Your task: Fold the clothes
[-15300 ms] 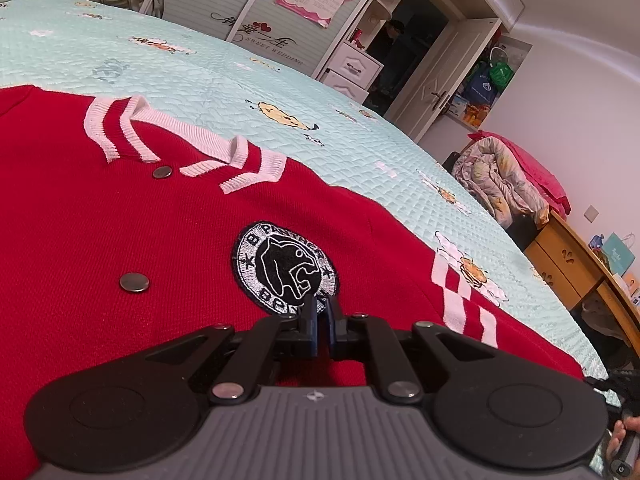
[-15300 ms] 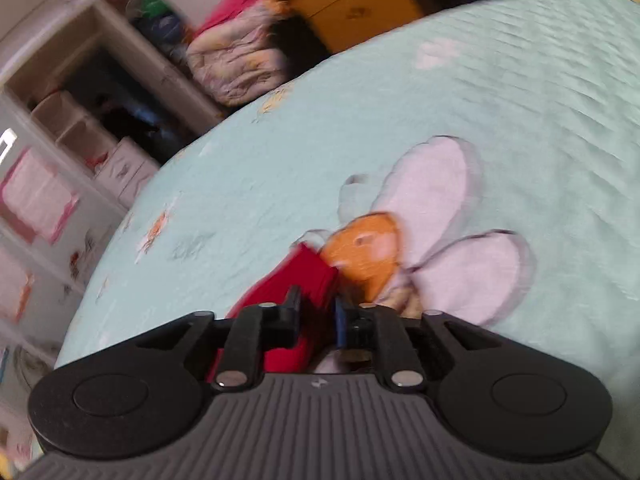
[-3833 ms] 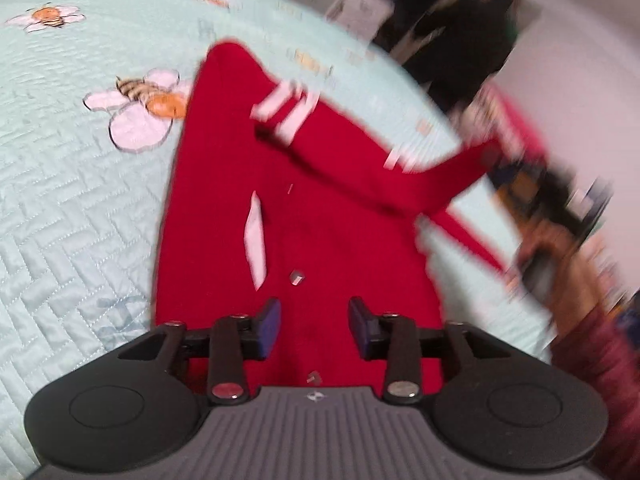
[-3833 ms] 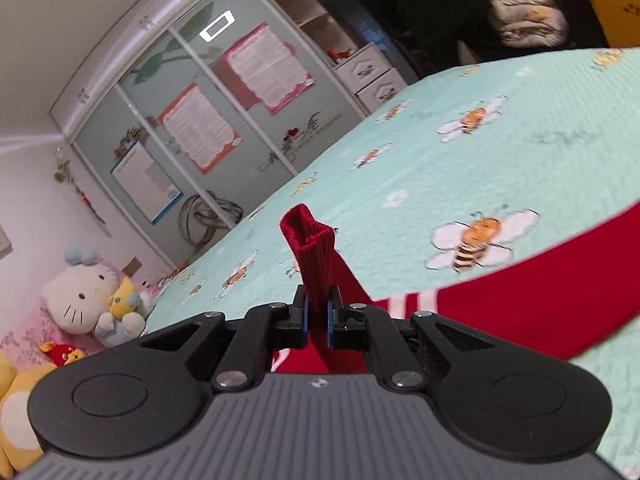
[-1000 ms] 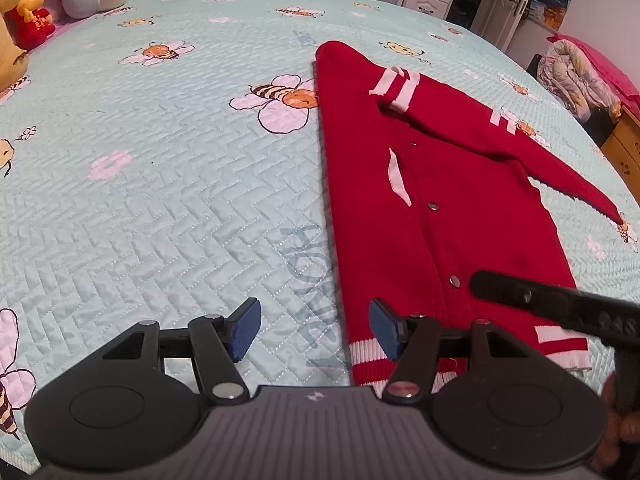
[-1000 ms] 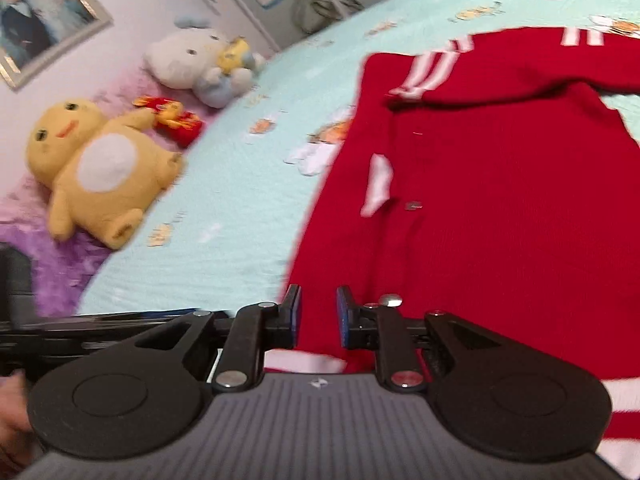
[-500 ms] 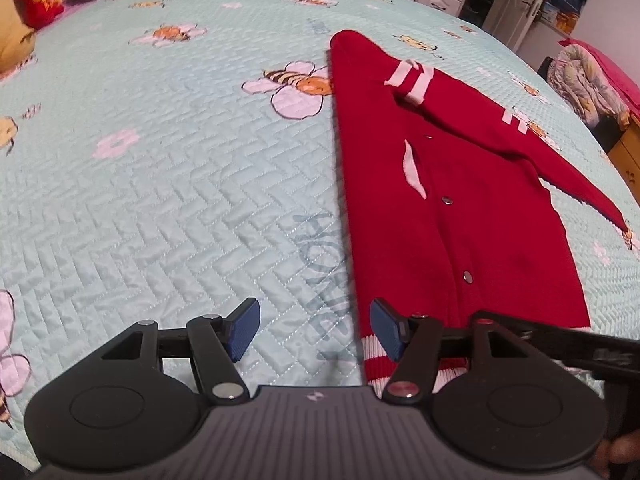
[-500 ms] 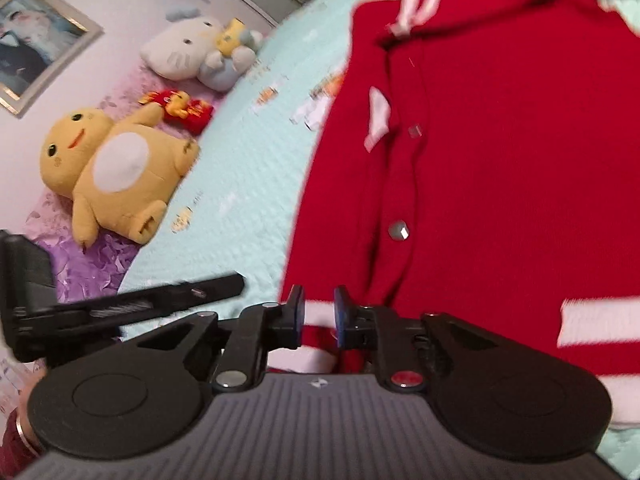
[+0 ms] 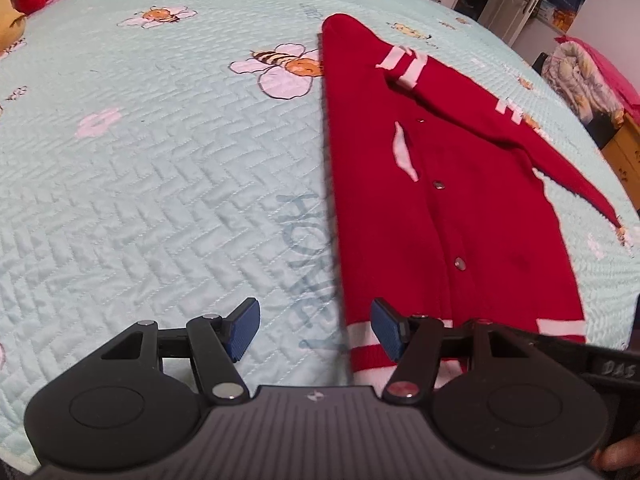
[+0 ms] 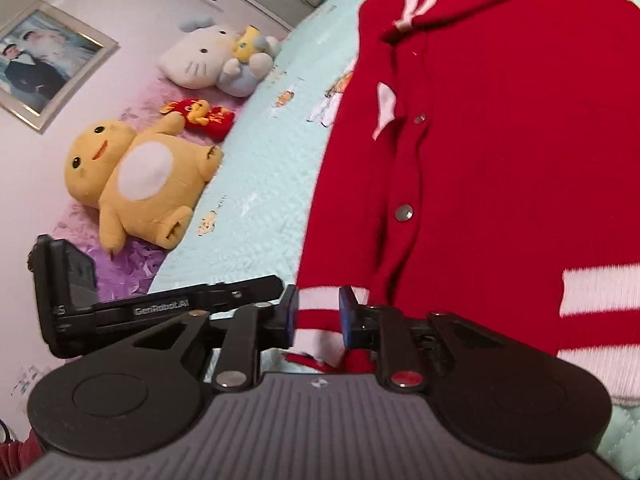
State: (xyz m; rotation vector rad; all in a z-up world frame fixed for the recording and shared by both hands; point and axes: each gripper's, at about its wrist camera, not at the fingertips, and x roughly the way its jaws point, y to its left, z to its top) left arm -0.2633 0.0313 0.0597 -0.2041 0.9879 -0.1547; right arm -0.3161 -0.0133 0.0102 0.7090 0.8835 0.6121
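A red knit cardigan with white stripes lies flat, buttoned, on the pale green bedspread, one sleeve folded across its chest. My left gripper is open and low over the quilt; its right finger reaches the striped hem at the near left corner. In the right wrist view the cardigan fills the right side. My right gripper is narrowly open, with the hem's striped corner showing between its fingers. The left gripper's black body lies just to its left.
A yellow plush, a white cat plush and a small red toy sit by the head of the bed under a framed photo. A bedding pile and a wooden dresser stand past the far bed edge.
Both grippers have closed in on the cardigan's hem. The right one has dropped to the striped left corner. Neither jaw width has visibly changed.
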